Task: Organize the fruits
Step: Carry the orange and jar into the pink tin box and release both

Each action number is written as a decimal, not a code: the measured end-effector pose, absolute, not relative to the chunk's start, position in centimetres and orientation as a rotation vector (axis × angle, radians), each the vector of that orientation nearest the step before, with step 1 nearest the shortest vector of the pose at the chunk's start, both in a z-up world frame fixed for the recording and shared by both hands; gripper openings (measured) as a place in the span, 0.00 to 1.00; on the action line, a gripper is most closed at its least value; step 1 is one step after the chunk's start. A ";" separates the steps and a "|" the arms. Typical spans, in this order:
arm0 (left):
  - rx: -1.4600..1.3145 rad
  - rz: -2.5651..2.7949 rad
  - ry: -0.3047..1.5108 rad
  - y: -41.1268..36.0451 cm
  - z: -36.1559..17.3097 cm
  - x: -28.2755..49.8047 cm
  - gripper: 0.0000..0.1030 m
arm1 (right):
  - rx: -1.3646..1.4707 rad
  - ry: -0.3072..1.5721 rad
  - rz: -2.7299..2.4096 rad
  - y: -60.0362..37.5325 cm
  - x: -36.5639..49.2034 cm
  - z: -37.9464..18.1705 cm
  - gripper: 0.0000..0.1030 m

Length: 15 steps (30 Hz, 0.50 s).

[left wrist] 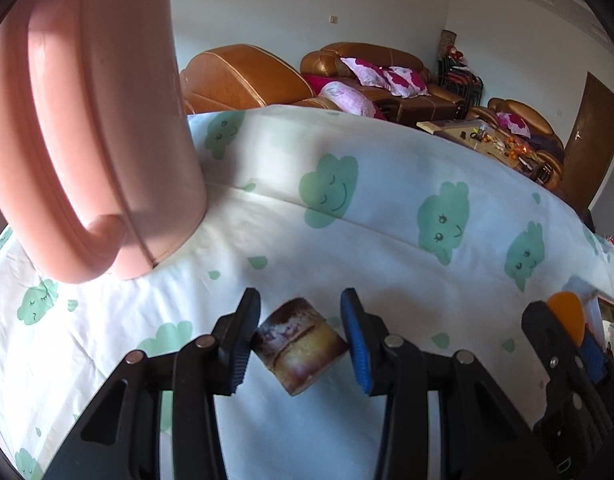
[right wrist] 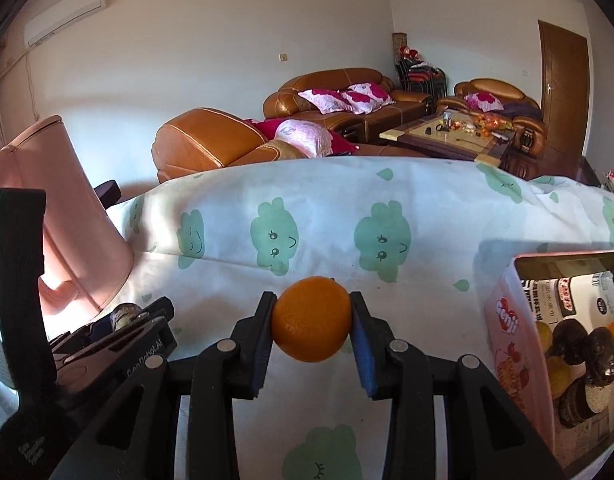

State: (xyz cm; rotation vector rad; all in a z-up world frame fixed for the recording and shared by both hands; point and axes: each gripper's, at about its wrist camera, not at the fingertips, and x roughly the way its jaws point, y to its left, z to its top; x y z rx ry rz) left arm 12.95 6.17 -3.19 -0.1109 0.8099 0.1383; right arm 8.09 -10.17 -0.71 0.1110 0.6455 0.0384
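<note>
Right tongs (right wrist: 312,330) clamping orange (right wrist: 312,318), left tongs (left wrist: 301,336) pinching brown roll (left wrist: 297,346)

The tabletop is wholly covered by a white cloth (right wrist: 439,208) printed with pale green smiling clouds and small green drops; a long crease runs across it, and its far edge folds down out of sight. At the left end a tall pink plastic pitcher (left wrist: 91,128) with a thick looped handle stands on the cloth, tilted in the fisheye views. At the right end sits an open pink tin box (right wrist: 507,344), its side printed with red lettering, holding dark round pastries, yellow pieces and a printed packet.
</note>
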 end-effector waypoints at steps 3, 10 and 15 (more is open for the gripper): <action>-0.105 0.118 0.805 5.6 -3.1 11.7 0.42 | 0.082 0.613 0.013 -10.3 6.7 -0.2 0.37; -0.084 0.089 0.755 4.9 -2.5 8.8 0.42 | 0.095 0.605 -0.019 -11.8 4.5 0.0 0.37; -0.059 0.058 0.722 3.9 -2.0 7.1 0.42 | 0.097 0.605 -0.027 -12.6 2.9 -0.1 0.37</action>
